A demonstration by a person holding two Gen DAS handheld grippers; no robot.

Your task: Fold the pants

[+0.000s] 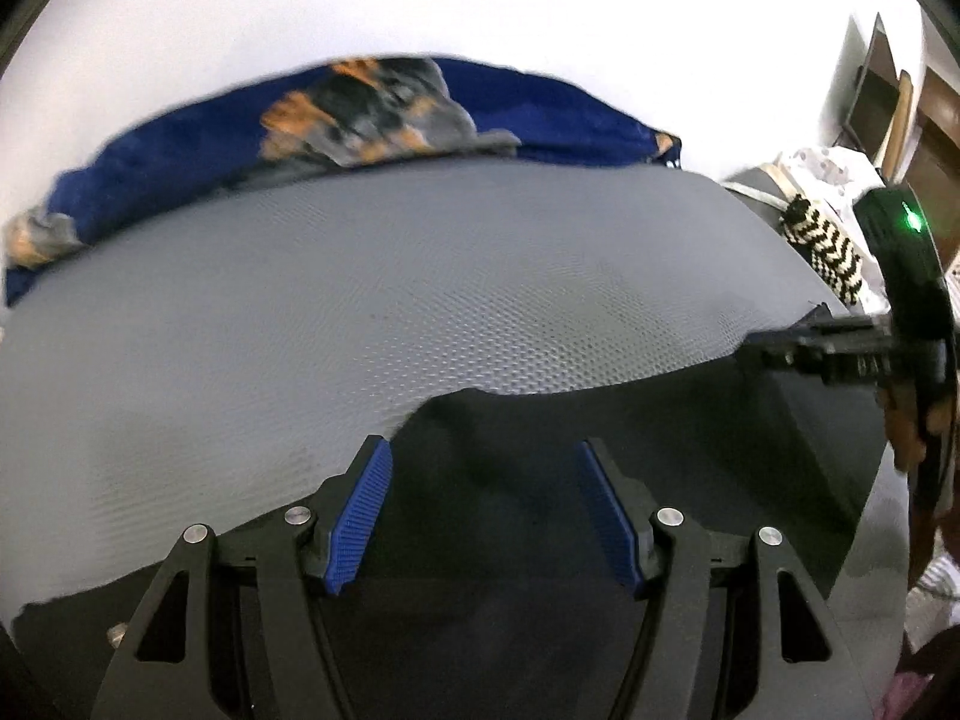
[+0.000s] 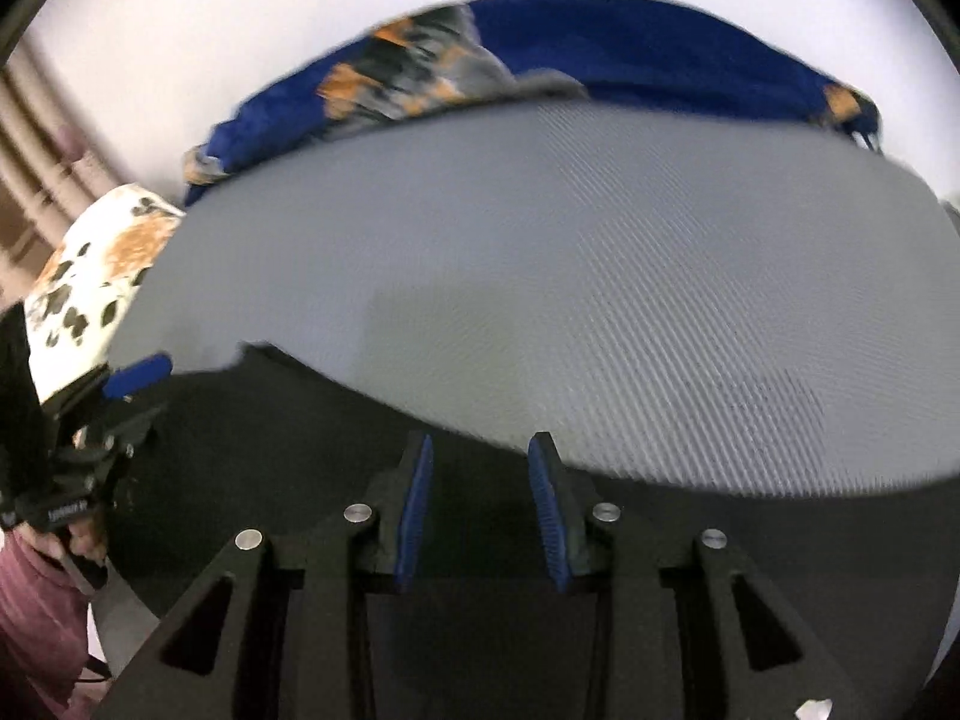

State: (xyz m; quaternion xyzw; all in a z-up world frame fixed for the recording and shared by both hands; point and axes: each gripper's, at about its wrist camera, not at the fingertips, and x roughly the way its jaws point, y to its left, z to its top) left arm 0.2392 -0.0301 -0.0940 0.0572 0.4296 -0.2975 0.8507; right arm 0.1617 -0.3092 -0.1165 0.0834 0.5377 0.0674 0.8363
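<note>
The black pants [image 1: 720, 420] lie flat on a grey textured mat [image 1: 360, 300], their far edge crossing both views. My left gripper [image 1: 480, 444] hovers open over that edge, with nothing between its blue pads [image 1: 360, 516]. In the right wrist view the pants [image 2: 270, 420] fill the near part. My right gripper [image 2: 482, 438] stands over them with its jaws a little apart and only cloth beneath, nothing pinched. Each gripper shows in the other's view: the right gripper [image 1: 780, 339] at the pants' right corner, the left gripper [image 2: 141, 396] at the left corner.
A blue blanket [image 1: 540, 114] with orange and grey print lies bunched along the mat's far edge, against a white wall. A black-and-white zigzag cloth [image 1: 828, 252] lies at the right, a white flowered pillow [image 2: 102, 258] at the left. A person's hand [image 1: 906, 426] and pink sleeve [image 2: 36, 600] hold the grippers.
</note>
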